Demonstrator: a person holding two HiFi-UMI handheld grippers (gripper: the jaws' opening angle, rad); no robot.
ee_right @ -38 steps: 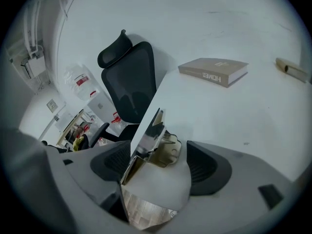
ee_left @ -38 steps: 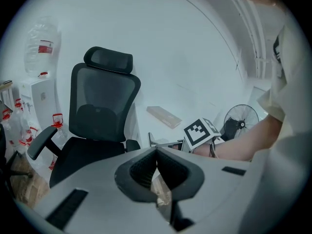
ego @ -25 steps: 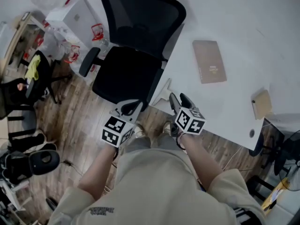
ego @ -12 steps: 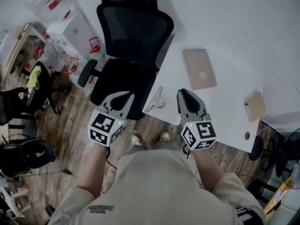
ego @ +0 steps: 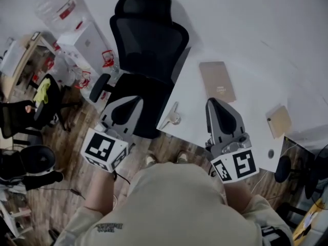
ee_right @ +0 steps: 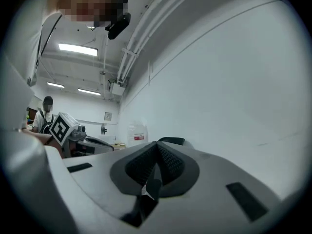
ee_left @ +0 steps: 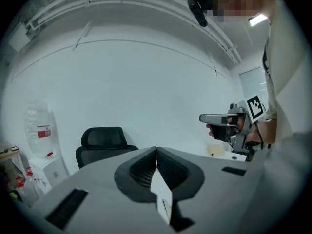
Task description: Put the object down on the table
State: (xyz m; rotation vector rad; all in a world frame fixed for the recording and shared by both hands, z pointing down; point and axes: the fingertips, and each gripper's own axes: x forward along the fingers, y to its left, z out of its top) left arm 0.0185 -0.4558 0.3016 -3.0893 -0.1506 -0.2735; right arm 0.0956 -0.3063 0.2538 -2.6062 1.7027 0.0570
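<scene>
Left tongs (ego: 134, 100) and right tongs (ego: 215, 104) closed, empty; brown notebook (ego: 217, 81) on counter (ego: 256, 76) likely light, stiff: grip its edge

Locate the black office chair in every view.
Head view: black office chair, top centre.
Left gripper view: chair, lower left.
Right gripper view: only the chair's headrest, centre.
Shared landmark: red-labelled water jug, left of the chair in all three.
</scene>
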